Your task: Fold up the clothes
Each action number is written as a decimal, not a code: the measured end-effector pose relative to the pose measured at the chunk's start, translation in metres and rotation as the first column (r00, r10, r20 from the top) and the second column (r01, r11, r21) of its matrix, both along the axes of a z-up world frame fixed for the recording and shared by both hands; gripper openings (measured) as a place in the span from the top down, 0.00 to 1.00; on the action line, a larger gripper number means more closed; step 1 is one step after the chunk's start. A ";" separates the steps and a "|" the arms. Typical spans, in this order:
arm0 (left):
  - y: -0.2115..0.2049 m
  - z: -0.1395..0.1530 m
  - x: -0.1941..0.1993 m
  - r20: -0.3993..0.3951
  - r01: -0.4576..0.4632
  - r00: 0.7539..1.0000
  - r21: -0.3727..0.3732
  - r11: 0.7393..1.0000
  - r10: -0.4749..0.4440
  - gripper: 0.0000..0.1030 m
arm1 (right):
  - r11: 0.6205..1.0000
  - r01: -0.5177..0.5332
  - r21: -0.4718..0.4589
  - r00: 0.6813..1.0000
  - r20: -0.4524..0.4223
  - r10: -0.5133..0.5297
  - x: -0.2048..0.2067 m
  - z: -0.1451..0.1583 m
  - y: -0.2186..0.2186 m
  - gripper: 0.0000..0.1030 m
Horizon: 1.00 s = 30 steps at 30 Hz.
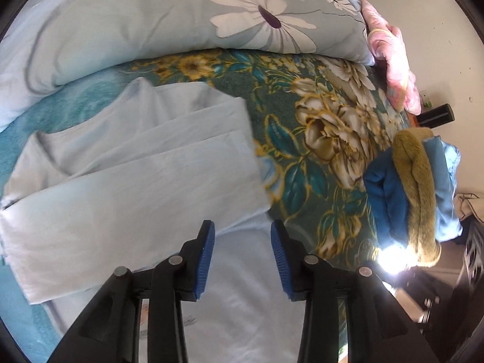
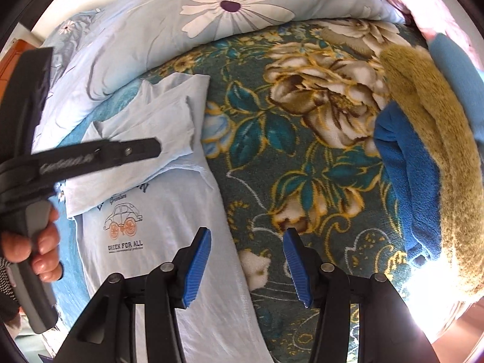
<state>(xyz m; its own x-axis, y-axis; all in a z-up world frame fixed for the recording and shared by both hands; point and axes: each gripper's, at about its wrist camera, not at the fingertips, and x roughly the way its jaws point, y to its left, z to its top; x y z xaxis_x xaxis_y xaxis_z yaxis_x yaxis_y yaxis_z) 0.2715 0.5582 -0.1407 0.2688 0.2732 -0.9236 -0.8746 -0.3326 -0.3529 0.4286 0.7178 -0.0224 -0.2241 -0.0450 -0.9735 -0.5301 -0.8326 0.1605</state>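
1. A pale blue cotton T-shirt [image 2: 157, 211] lies partly folded on a dark green fleece blanket with a cream and yellow flower print [image 2: 272, 157]; its printed front, showing a small car drawing and the words "GREEN FOR ALL", faces up
2. The upper part of the T-shirt is doubled over in layered flat folds [image 1: 136, 157] that reach toward the large pale blue pillow with a white daisy print [image 1: 151, 24] at the far side of the blanket
3. The left gripper [image 1: 242, 257] points down over the T-shirt's smooth lower cloth; its blue ribbed pads [image 1: 207, 257] stand apart with nothing pressed between them
4. The right gripper [image 2: 246, 269] hangs over the T-shirt's right edge, where the hem meets the blanket; its pads [image 2: 196, 269] are also spread, clear of the cloth
5. In the right wrist view a hand [image 2: 36, 248] grips the grey handle of the left tool, above the T-shirt's left side
6. A stack of folded garments [image 2: 423, 166] sits on the blanket's right side, well apart from the T-shirt: deep blue fleece, olive-yellow plush and a light blue piece
7. A crumpled pink cloth [image 1: 393, 60] rests beside the pillow's right end
8. No box, basket or other container is in sight
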 end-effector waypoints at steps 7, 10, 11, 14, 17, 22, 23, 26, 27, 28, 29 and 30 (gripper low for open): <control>-0.089 0.010 -0.085 -0.139 -0.221 0.966 -0.015 0.975 0.217 0.61 | 0.999 -0.041 -0.019 0.998 -0.058 0.040 -0.026 0.001 -0.012 0.48; -0.128 -0.008 -0.131 -0.173 -0.357 0.924 -0.072 0.931 0.341 0.61 | 0.999 -0.026 -0.044 0.997 -0.076 0.022 -0.048 -0.011 -0.005 0.48; -0.137 -0.012 -0.144 -0.181 -0.390 0.911 -0.081 0.917 0.372 0.61 | 0.998 -0.016 -0.053 0.996 -0.088 0.011 -0.054 -0.014 -0.002 0.48; -0.157 -0.026 -0.174 -0.201 -0.458 0.879 -0.103 0.883 0.432 0.61 | 0.995 0.014 -0.102 0.993 -0.111 -0.026 -0.077 -0.027 0.009 0.48; -0.162 -0.038 -0.192 -0.218 -0.477 0.868 -0.111 0.872 0.447 0.61 | 0.995 -0.004 -0.099 0.994 -0.112 -0.007 -0.103 -0.037 0.016 0.48; -0.157 -0.060 -0.208 -0.152 -0.501 0.862 -0.117 0.858 0.483 0.61 | 0.990 -0.108 -0.088 0.988 -0.120 0.097 -0.144 -0.047 0.014 0.49; -0.156 -0.063 -0.210 -0.136 -0.508 0.859 -0.117 0.853 0.493 0.61 | 0.989 -0.122 -0.087 0.987 -0.116 0.111 -0.149 -0.049 0.014 0.51; -0.152 -0.074 -0.214 -0.122 -0.524 0.851 -0.125 0.843 0.511 0.61 | 0.984 -0.159 -0.080 0.984 -0.094 0.152 -0.162 -0.057 0.013 0.70; -0.152 -0.077 -0.214 -0.121 -0.525 0.851 -0.130 0.841 0.512 0.61 | 0.982 -0.172 -0.075 0.983 -0.083 0.165 -0.166 -0.059 0.012 0.85; -0.152 -0.079 -0.214 -0.121 -0.523 0.851 -0.135 0.841 0.510 0.61 | 0.980 -0.185 -0.075 0.981 -0.070 0.180 -0.168 -0.062 0.012 0.90; -0.150 -0.082 -0.213 -0.123 -0.519 0.854 -0.138 0.844 0.505 0.61 | 0.977 -0.200 -0.069 0.979 -0.054 0.197 -0.170 -0.064 0.012 0.91; -0.148 -0.083 -0.211 -0.129 -0.512 0.858 -0.138 0.848 0.498 0.61 | 0.976 -0.210 -0.061 0.977 -0.044 0.208 -0.171 -0.066 0.011 0.92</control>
<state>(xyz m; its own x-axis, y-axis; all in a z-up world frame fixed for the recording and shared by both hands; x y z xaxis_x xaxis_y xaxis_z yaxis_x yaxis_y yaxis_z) 0.0602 0.4101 -0.2235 0.0533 0.1952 -0.9793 -0.5940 -0.7821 -0.1882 0.2575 0.7293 -0.0883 -0.2389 -0.1572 -0.9582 -0.3380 -0.9116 0.2339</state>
